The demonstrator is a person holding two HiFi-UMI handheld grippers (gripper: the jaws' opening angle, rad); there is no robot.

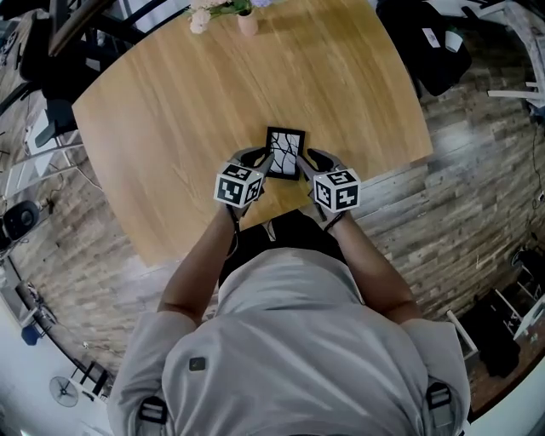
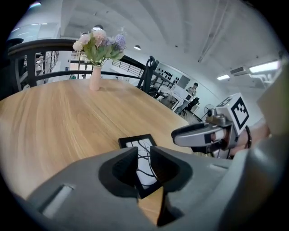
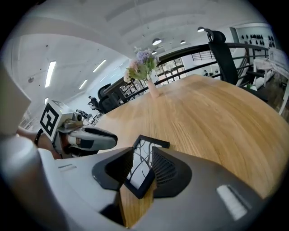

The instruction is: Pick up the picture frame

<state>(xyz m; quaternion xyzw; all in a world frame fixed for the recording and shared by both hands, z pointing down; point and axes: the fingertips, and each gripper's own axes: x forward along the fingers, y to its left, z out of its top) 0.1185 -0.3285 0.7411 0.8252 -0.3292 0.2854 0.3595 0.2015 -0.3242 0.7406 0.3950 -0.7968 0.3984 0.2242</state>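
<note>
The pale wooden table (image 1: 170, 102) is showing smooth, matt grain. The black-rimmed rectangular picture frame (image 1: 284, 153) is looking matt; the grey left tool (image 2: 143, 162) and right tool (image 3: 142, 164) are looking plastic and matt.

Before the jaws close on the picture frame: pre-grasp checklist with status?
1. Left gripper jaws apart: ok.
2. Right gripper jaws apart: ok.
3. Picture frame lies on the table, with one gripper at each side of its near end: ok.
4. Frame corner shows in line with both jaw gaps: ok.
5. Pads actually straddle the frame's edge, deep enough to grip: cannot tell.
6. Nothing crowds the frame; the vase of flowers stands at the far edge of the table: ok.
</note>
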